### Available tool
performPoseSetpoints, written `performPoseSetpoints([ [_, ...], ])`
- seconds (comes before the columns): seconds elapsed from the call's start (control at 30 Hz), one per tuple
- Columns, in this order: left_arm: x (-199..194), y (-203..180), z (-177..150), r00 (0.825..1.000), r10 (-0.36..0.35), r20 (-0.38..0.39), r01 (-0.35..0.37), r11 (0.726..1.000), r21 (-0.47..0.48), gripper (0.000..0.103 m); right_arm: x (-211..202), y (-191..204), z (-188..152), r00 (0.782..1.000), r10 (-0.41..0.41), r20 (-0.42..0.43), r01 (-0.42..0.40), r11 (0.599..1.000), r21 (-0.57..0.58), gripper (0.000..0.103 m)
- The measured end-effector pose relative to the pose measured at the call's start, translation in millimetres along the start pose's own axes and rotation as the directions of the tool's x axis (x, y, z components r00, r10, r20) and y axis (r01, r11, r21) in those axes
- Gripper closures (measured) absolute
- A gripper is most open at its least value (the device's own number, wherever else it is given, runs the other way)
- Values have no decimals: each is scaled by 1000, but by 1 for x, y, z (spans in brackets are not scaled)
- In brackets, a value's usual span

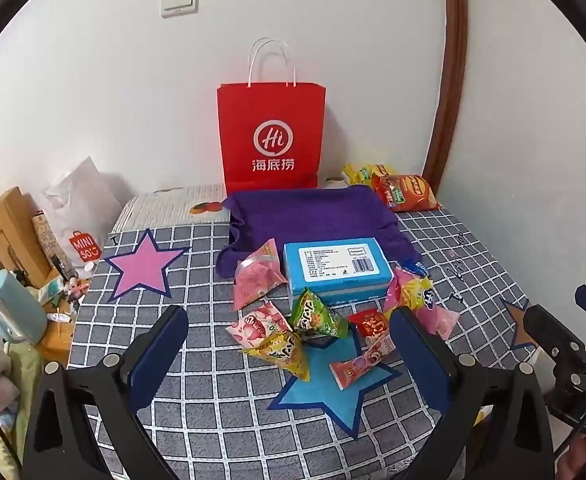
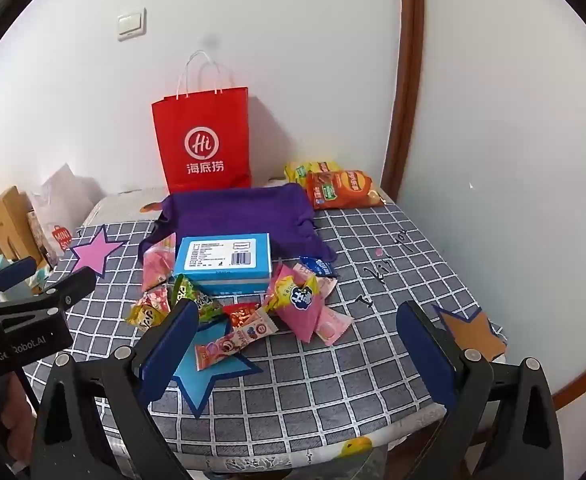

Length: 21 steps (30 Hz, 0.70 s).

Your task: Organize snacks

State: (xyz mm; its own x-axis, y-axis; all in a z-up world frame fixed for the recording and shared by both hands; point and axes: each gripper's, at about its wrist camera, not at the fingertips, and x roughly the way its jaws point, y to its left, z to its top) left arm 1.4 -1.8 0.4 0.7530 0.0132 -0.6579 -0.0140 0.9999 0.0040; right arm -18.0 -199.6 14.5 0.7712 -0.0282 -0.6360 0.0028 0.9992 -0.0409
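Observation:
A pile of small snack packets (image 1: 317,332) (image 2: 253,312) lies on the grey checked tablecloth around a blue star patch (image 1: 333,392). A blue box (image 1: 337,268) (image 2: 225,262) sits behind them on a purple cloth (image 1: 313,216) (image 2: 237,212). Orange and yellow chip bags (image 1: 405,192) (image 2: 341,188) lie at the back right. My left gripper (image 1: 289,324) is open and empty above the near side of the pile. My right gripper (image 2: 297,324) is open and empty, just right of the pile.
A red paper bag (image 1: 271,136) (image 2: 203,140) stands against the back wall. A pink star patch (image 1: 143,266) lies at the left. A white Miniso bag (image 1: 85,216) and clutter sit beyond the table's left edge. A wall with brown trim (image 2: 405,80) bounds the right.

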Motion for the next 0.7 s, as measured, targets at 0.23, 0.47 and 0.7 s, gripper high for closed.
performPoseSetpoints([
  [0.23,-10,-9,9,999,6,46,-6,1000,-6,2,0,-1,-1,999,-11,-30,11,1000,1,5],
  [0.47,-19,1,14,998,-8,56,9,1000,-17,2,-6,3,-3,1000,1,-8,-1,1000,12,5],
  [0.7,-23,1,13,998,-6,62,7,1000,-17,2,-6,-1,-3,1000,1,-8,-1,1000,21,5],
])
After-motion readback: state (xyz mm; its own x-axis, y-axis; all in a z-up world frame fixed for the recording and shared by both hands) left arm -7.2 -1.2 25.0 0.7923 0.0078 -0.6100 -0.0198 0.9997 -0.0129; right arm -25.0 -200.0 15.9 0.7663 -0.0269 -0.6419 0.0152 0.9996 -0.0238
